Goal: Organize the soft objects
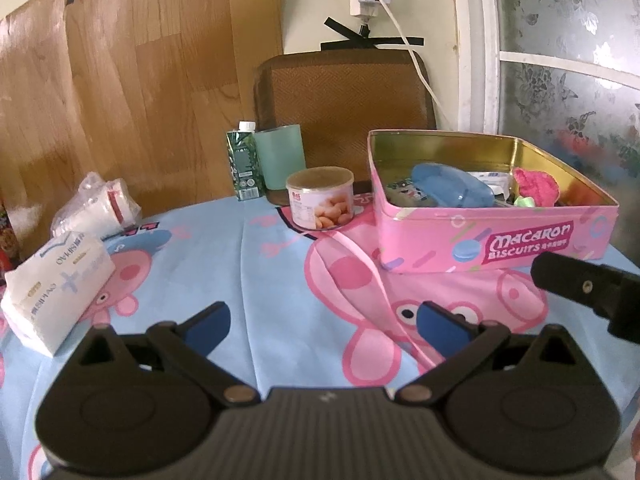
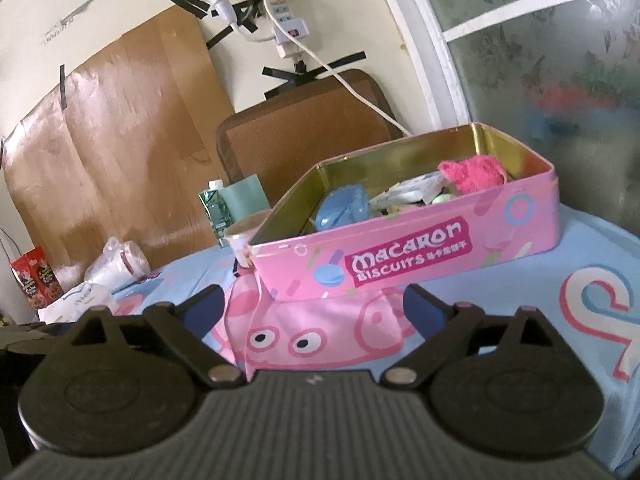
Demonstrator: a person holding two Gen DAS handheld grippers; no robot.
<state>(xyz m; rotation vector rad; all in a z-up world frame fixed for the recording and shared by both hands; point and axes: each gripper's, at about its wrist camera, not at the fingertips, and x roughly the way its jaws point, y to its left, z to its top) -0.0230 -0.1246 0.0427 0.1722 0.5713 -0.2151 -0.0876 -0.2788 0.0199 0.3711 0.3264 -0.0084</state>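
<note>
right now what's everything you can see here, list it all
tin: 1, pink, gold inside, open, right on the table
blue case: 1, in the tin, left part
pink cloth: 1, in the tin, right part
can: 1, pale label, left of the tin
cup: 1, mint green, behind the can
carton: 1, green, white cap, left of the cup
tissue pack: 1, white, table's left edge
bagged roll: 1, white in clear plastic, behind the tissue pack
red boxes: 2, far left, off the table
tablecloth: 1, light blue with pink pigs
chair: 1, brown, behind the table
left hand-held gripper: 1, black, blue pads, open
right hand-held gripper: 1, black, blue pads, open
</note>
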